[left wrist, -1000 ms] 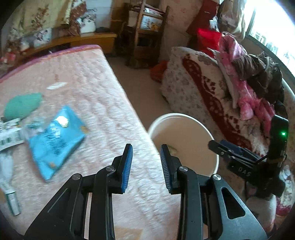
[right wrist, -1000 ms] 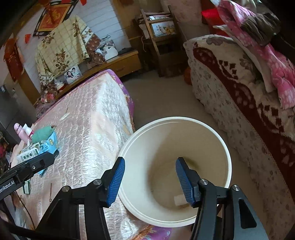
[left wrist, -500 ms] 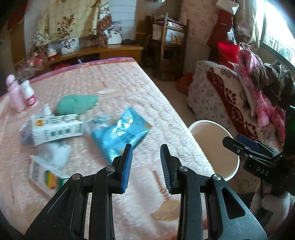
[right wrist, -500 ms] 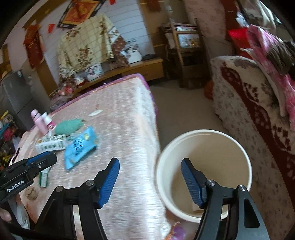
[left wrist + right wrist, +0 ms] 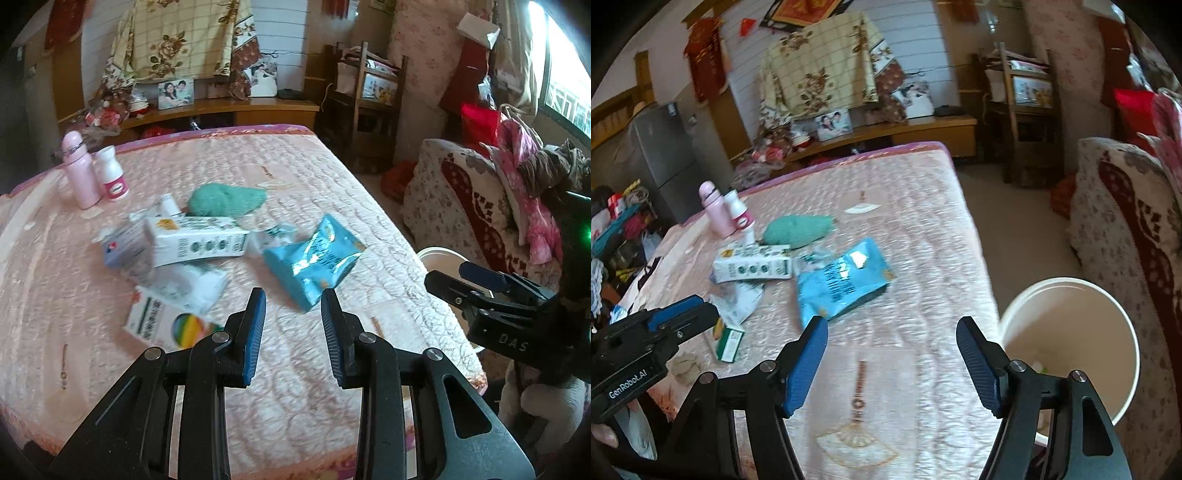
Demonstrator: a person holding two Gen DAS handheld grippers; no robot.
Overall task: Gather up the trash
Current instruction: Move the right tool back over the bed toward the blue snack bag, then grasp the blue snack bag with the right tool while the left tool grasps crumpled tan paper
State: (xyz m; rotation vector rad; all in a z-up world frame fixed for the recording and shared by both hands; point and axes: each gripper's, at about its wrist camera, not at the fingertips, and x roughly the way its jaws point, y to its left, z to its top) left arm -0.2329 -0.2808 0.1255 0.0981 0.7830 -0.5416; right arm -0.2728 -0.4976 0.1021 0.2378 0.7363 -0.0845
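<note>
Blue foil catches the light first: a crinkled snack packet (image 5: 314,263) lies flat on the pink quilted bed (image 5: 295,177), just ahead of both grippers and close to the bed's right edge. From the left gripper (image 5: 293,319) the packet sits straight ahead and a touch to the right, its near corner pointing almost into the gap between the blue pads. Its long axis runs on a diagonal, from that near corner up and away to the right. The left gripper's jaws stand a moderate way apart and hold nothing.

The right gripper (image 5: 892,363) is spread wider, also empty, and from it the packet (image 5: 842,282) lies ahead and to the left. I would judge the left gripper the nearer of the two, and the better lined up.

Further left on the bed lies more to gather: a white carton (image 5: 195,242) on its side, a crumpled white wrapper (image 5: 188,284) in front of it, and a small box with a rainbow print (image 5: 166,326) nearest the foot. A green cloth (image 5: 227,199) and two pink bottles (image 5: 92,171) sit further back.

The cream bucket (image 5: 1071,343) stands on the floor against the bed's right side, right beside the right gripper, with some scraps at its bottom. Whatever is picked up must travel rightward over the edge.
</note>
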